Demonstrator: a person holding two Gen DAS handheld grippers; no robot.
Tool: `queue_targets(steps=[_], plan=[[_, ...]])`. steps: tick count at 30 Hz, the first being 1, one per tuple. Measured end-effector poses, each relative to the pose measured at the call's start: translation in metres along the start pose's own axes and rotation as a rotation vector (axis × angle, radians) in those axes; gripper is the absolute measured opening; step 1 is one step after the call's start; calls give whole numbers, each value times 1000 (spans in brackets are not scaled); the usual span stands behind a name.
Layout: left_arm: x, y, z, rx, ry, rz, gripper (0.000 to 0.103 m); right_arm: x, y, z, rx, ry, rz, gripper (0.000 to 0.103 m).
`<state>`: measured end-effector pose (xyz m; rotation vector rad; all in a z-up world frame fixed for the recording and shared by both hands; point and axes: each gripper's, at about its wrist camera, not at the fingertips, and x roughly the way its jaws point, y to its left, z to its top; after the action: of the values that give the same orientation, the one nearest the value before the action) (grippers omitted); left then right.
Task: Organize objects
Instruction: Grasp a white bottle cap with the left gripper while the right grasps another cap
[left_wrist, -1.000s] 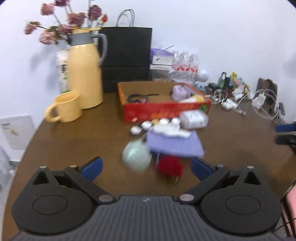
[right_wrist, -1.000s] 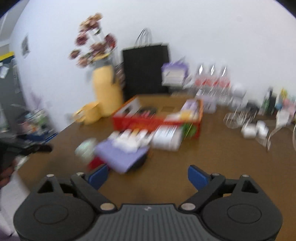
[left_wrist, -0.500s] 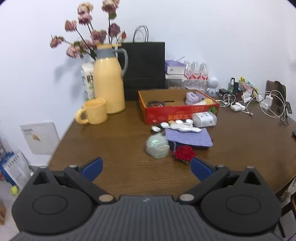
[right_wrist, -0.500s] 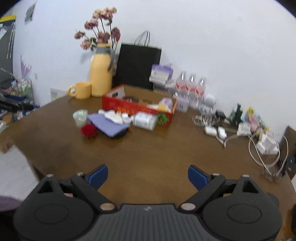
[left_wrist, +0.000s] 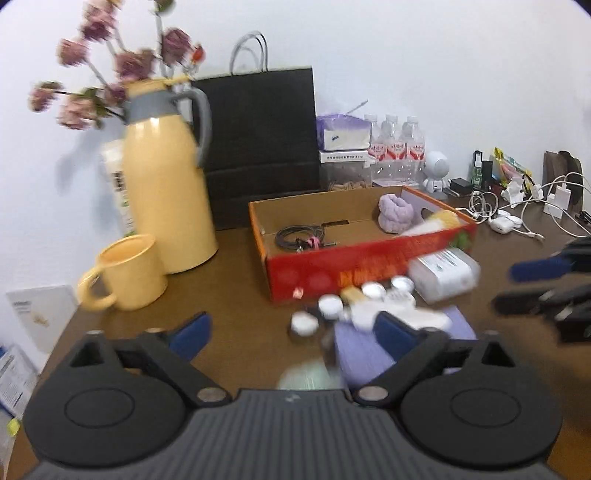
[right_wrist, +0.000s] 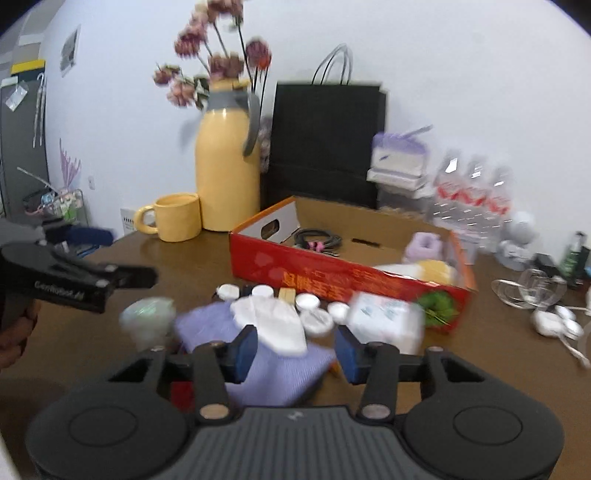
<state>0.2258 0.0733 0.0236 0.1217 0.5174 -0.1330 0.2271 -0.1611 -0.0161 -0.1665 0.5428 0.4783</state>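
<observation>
An open red cardboard box (left_wrist: 332, 273) (right_wrist: 332, 277) sits mid-table, with a black cable (left_wrist: 299, 236) and a lilac soft thing (left_wrist: 395, 214) inside. In front of it lie small white round jars (left_wrist: 330, 304) (right_wrist: 308, 302), a white packet (left_wrist: 443, 273), a purple cloth (left_wrist: 354, 350) (right_wrist: 273, 369) with a white folded item (right_wrist: 273, 325) on top, and a pale green ball (right_wrist: 147, 317). My left gripper (left_wrist: 291, 330) hovers over the jars, jaws closing on nothing. My right gripper (right_wrist: 295, 349) hangs over the cloth, jaws closing, pads touching nothing.
A yellow jug (left_wrist: 166, 192) with flowers and a yellow mug (left_wrist: 129, 273) stand at the back left. Behind the box are a black paper bag (left_wrist: 258, 147) and water bottles (left_wrist: 399, 147). Chargers and cables (left_wrist: 517, 214) clutter the right side.
Both grippers have come in closer and lower toward the pile in front of the box. Both pairs of jaws have narrowed, the right ones much more.
</observation>
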Motion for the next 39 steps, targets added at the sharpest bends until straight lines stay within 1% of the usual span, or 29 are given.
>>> queue_targets(steps=[1,2,5,6,7,8,10,12,13,14,15,17,20,21,22,24,25,26,27,28,30,32,34,36,38,39], plan=[[19,1,7,12,26,-16,68,21,-2,7,7,12,6,39],[38,1,9,21,55,-27,57,43,-5,13,16,29,12,39],[91,2,3,91,152,-70,51,98,-13,23,52,84,21,36],[105,2,0,114,188,-87,49,111,-15,25,57,97,20,36],[112,2,-3,120,204,-105,48,121,-15,27,52,106,32,35],[120,4,-5,117,219,-141,48,127,-15,29,52,108,49,35],[129,7,-8,99,225,-188,48,139,-12,34,36,118,92,35],[134,8,-10,89,207,-203,45,154,-5,42,2,128,124,35],[136,8,-10,83,203,-210,34,161,-1,45,-14,139,133,35],[136,8,-9,84,200,-225,29,169,2,49,-33,153,141,35],[136,7,-10,94,199,-227,29,177,6,51,-49,168,153,35],[132,3,-12,126,195,-227,29,193,9,55,-67,222,195,34],[123,1,-14,149,194,-225,29,200,13,60,-106,245,214,30],[121,4,-13,138,189,-217,29,200,14,61,-110,251,209,27],[118,8,-11,117,183,-212,29,200,15,61,-118,254,215,28],[108,23,-6,50,163,-220,29,200,21,58,-181,244,239,28],[106,27,-2,24,158,-220,29,201,26,56,-221,236,222,29],[101,34,2,-5,151,-209,29,204,31,54,-253,249,207,28],[94,40,4,-26,142,-191,29,204,31,54,-241,248,210,28],[87,44,7,-41,135,-174,29,206,27,55,-195,258,212,27],[66,51,10,-63,105,-149,29,204,26,54,-190,264,217,28],[41,54,8,-83,74,-139,29,204,23,53,-165,251,225,28],[18,49,3,-100,62,-117,29,198,20,55,-130,237,208,27],[-1,40,-1,-106,48,-122,29,173,14,61,-85,162,214,27],[-22,27,-10,-107,48,-159,29,136,11,62,-69,58,220,27],[-30,19,-17,-105,56,-177,29,119,10,60,-68,33,209,27]])
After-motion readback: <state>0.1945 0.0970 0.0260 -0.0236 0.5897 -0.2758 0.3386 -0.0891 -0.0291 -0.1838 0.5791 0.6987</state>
